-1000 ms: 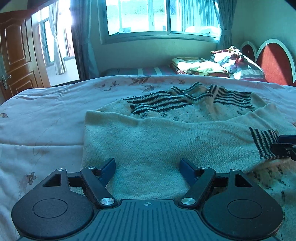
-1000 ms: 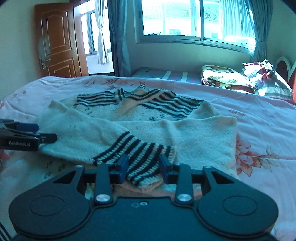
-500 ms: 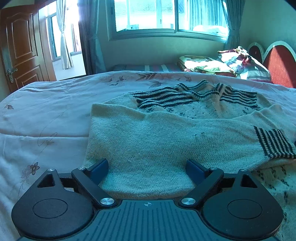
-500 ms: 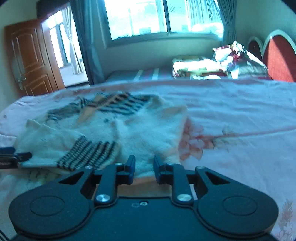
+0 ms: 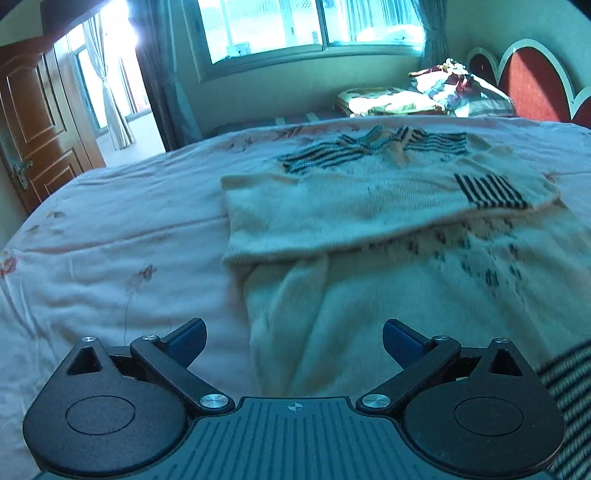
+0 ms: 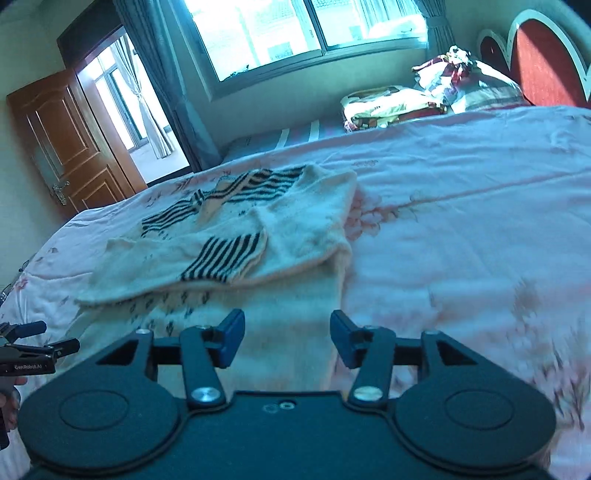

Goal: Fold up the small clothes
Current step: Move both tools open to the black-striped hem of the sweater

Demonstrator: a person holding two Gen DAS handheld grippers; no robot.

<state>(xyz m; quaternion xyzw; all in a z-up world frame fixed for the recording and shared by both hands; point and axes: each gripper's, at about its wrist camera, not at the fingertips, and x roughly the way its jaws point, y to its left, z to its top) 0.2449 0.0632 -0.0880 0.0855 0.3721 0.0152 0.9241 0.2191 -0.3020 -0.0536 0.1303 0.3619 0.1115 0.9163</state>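
Note:
A cream knitted sweater (image 5: 369, 229) with black stripes at the collar and cuffs lies flat on the pink bedspread (image 5: 110, 240). Both sleeves are folded across its chest; a striped cuff (image 5: 487, 190) lies on top. My left gripper (image 5: 293, 338) is open and empty above the sweater's near left hem. In the right wrist view the sweater (image 6: 295, 236) lies ahead, its cuff (image 6: 225, 256) on top. My right gripper (image 6: 287, 338) is open and empty over the near right hem. The left gripper (image 6: 40, 334) shows at the far left there.
A red headboard (image 5: 532, 77) and a heap of pillows and bedding (image 5: 424, 94) stand at the back right. A window (image 5: 306, 26) with curtains is behind the bed. A wooden door (image 5: 37, 122) stands open at the left. The bedspread (image 6: 480, 221) stretches to the right.
Both grippers have drawn back toward the sweater's near hem. My right gripper, nearly shut earlier, has opened. The sleeve with the striped cuff now lies flat across the chest.

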